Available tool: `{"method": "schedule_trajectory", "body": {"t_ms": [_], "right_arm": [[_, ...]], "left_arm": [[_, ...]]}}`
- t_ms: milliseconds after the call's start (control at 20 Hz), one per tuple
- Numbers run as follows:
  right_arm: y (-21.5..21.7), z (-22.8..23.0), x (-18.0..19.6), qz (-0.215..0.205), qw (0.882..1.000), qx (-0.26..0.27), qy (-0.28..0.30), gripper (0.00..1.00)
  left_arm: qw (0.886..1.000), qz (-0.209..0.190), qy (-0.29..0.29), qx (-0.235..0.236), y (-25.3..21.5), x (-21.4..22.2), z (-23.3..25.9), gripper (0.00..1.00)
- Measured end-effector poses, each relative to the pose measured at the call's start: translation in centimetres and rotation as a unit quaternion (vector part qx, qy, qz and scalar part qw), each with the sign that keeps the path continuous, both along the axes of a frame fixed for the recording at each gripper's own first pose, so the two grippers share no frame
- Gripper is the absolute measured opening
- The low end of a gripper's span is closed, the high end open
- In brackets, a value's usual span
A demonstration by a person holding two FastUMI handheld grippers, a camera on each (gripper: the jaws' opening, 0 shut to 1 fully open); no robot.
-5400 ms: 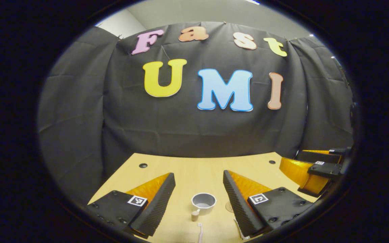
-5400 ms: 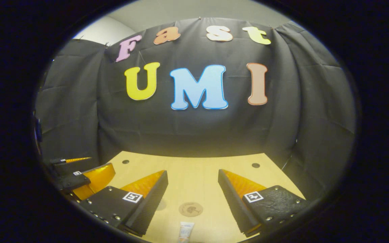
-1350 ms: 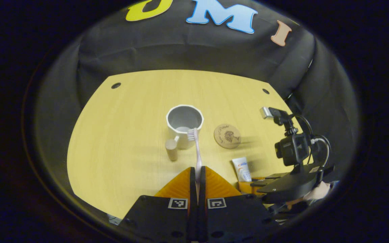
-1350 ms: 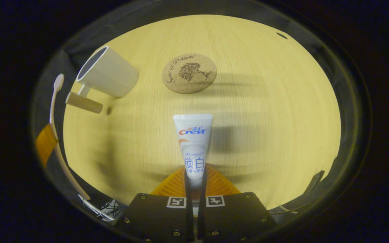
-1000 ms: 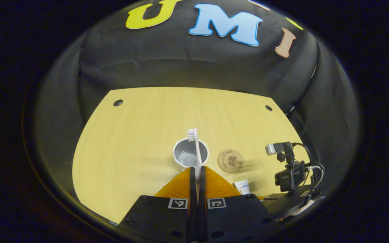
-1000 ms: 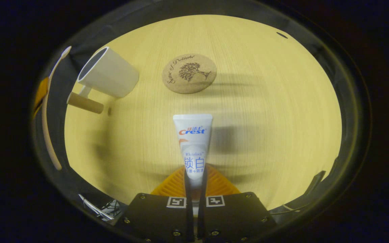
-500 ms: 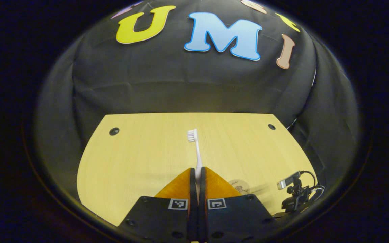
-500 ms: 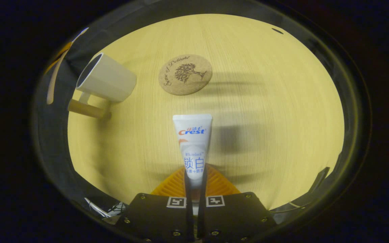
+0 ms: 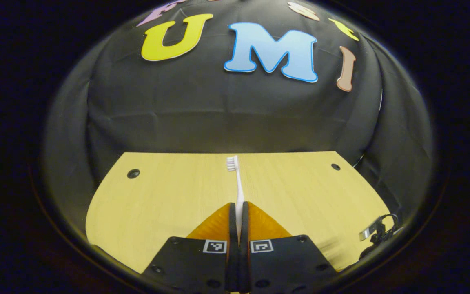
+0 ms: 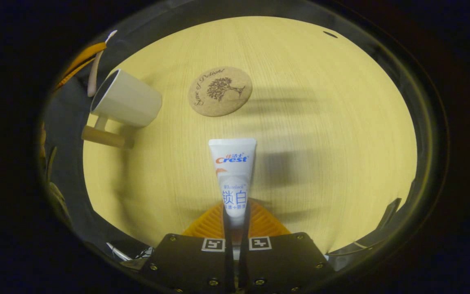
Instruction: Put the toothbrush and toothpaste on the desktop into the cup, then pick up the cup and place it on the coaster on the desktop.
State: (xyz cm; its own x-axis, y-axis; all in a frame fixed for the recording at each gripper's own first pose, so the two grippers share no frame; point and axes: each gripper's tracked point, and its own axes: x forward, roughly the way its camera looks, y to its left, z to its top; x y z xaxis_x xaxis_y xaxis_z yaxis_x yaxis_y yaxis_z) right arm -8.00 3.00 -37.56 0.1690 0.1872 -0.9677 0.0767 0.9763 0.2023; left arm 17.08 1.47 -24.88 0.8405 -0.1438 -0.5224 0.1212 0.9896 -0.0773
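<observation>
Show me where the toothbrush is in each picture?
Left gripper view: the toothbrush stands in the middle, pinched between the left gripper's fingers, bristles up.
Right gripper view: it is at the top left edge, just beyond the white cup.
Shared landmark: the yellow wooden desktop.

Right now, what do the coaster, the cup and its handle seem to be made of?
Coaster: looks like cork, a matte speckled tan disc with a dark printed tree. Cup: probably matte ceramic or plastic, plain off-white without gloss. Handle: seemingly unfinished wood, a tan peg.
</observation>
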Motion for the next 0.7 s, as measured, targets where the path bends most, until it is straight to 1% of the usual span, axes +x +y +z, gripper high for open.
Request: {"method": "schedule_trajectory", "body": {"t_ms": [150,300,500,550,600,650,700], "right_arm": [[0.0,0.0,0.0,-0.001,1.0,-0.004,-0.007,0.07],[0.0,-0.1,0.0,-0.005,1.0,-0.003,-0.011,0.07],[0.1,0.0,0.1,-0.015,1.0,0.003,-0.015,0.07],[0.1,0.0,0.2,-0.019,1.0,0.004,-0.017,0.07],[0.1,0.0,0.2,-0.023,1.0,0.005,-0.018,0.07],[0.0,0.1,0.3,-0.027,0.999,0.004,-0.019,0.07],[-0.1,0.3,0.4,-0.032,0.999,0.002,-0.021,0.07]], "left_arm": [[1.0,-0.005,-0.009,0.018,-0.3,-0.3,-1.5,0.07],[1.0,-0.002,0.004,0.013,-0.6,-1.1,-3.4,0.07],[0.999,0.003,0.016,0.028,-0.3,-2.2,-5.2,0.07],[1.0,0.003,0.015,0.027,-0.1,-2.4,-5.2,0.13],[0.999,0.004,0.017,0.028,-0.1,-2.8,-5.5,0.07],[1.0,0.003,0.015,0.027,-0.1,-3.1,-5.4,0.07],[0.999,0.002,0.017,0.029,0.0,-3.5,-5.4,0.17]]}}
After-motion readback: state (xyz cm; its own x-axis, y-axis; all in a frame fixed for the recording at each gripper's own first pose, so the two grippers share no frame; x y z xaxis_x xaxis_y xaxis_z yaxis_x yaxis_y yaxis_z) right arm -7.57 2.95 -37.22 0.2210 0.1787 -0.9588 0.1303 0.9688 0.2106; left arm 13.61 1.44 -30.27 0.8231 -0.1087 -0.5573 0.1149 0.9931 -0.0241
